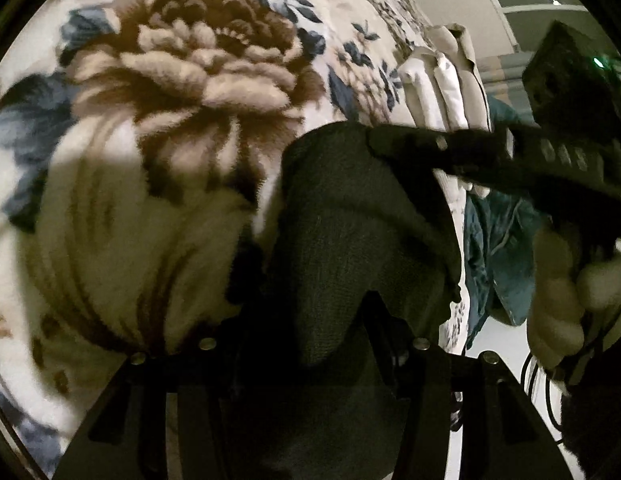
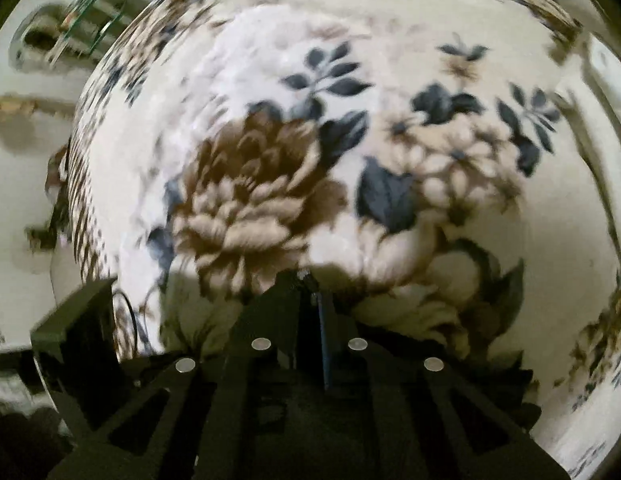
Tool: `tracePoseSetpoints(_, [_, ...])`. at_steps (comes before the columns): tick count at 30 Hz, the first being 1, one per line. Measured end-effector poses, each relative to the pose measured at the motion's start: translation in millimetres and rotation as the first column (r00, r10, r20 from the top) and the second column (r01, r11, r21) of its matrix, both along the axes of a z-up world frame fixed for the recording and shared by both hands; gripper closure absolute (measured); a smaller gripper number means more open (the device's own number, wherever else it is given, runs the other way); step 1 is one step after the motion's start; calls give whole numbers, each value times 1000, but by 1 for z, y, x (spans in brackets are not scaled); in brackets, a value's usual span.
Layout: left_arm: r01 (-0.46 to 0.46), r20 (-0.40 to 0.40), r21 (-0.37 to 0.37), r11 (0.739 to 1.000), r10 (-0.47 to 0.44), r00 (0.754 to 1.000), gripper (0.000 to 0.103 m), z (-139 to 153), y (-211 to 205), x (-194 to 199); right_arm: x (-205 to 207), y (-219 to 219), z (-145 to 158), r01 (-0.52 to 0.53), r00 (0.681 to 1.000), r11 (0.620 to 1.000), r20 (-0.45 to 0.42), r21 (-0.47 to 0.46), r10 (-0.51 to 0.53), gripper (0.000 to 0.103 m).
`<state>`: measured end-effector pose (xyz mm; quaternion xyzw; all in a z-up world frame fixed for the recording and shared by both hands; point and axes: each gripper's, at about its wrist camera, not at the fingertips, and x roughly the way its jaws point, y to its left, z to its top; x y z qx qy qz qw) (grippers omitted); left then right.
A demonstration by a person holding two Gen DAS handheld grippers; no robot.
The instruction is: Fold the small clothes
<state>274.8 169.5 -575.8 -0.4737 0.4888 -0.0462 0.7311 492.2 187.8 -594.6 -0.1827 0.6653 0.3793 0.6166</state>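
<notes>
A dark knit garment point(image 1: 350, 208) lies on the floral blanket point(image 1: 190, 80) and fills the gap between the fingers of my left gripper point(image 1: 310, 292), which looks shut on it. My right gripper point(image 1: 378, 142) reaches in from the right, held by a hand point(image 1: 558, 292), and its tip rests across the garment's far edge. The right wrist view is blurred. There my right gripper point(image 2: 308, 280) points down at the blanket point(image 2: 270, 80), fingers pressed together with no cloth showing between them.
A stack of folded pale clothes point(image 1: 442, 80) sits at the blanket's right edge. A teal garment point(image 1: 498, 240) hangs beside it over a pale floor point(image 1: 506, 344). Blurred objects point(image 2: 82, 20) lie on the floor past the blanket's left edge.
</notes>
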Motion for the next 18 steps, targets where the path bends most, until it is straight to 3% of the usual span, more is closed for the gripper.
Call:
tracePoseSetpoints(2, [18,-5,-1,1000,-18,1000,55,-1,-3,1,11,-2,-2,50,999,999,20,-14,-50,103])
tracePoseSetpoints(4, [40,-6,6,999,-40,999,55,0,-6,1,33,-12,2,130,988,991,91,-34,-126,103])
tracePoseSetpoints(5, [46,-7,6,999,-46,999,55,0,-7,0,45,-15,3,172,984,985,59,-14,-171,103])
tracePoseSetpoints(7, [54,-9,1,999,-54,999,55,1,-7,0,67,-18,8,228,970,972,-98,54,-222,103])
tracePoseSetpoints(9, [59,-9,0,998,-59,998,55,1,-7,1,70,-10,12,194,961,977,-218,88,-171,100])
tracePoseSetpoints(11, [63,-11,4,998,-63,998,55,1,-7,2,58,5,10,87,960,994,-271,66,-66,68])
tracePoseSetpoints(12, [63,-11,5,998,-63,998,55,1,-7,1,47,14,9,11,966,999,-260,44,1,44])
tracePoseSetpoints(13, [63,-11,5,998,-63,998,55,1,-7,1,34,23,5,-73,969,997,-238,14,74,42])
tracePoseSetpoints(15, [68,-9,9,998,-68,998,55,1,-6,0,10,39,-9,-222,954,974,-217,-52,206,44])
tracePoseSetpoints(17, [81,-7,16,997,-81,997,57,1,-8,0,-12,50,-20,-357,931,923,-133,-145,339,90])
tracePoseSetpoints(18, [91,-3,24,996,-91,996,57,2,-9,0,-14,52,-25,-365,931,910,-72,-197,358,91])
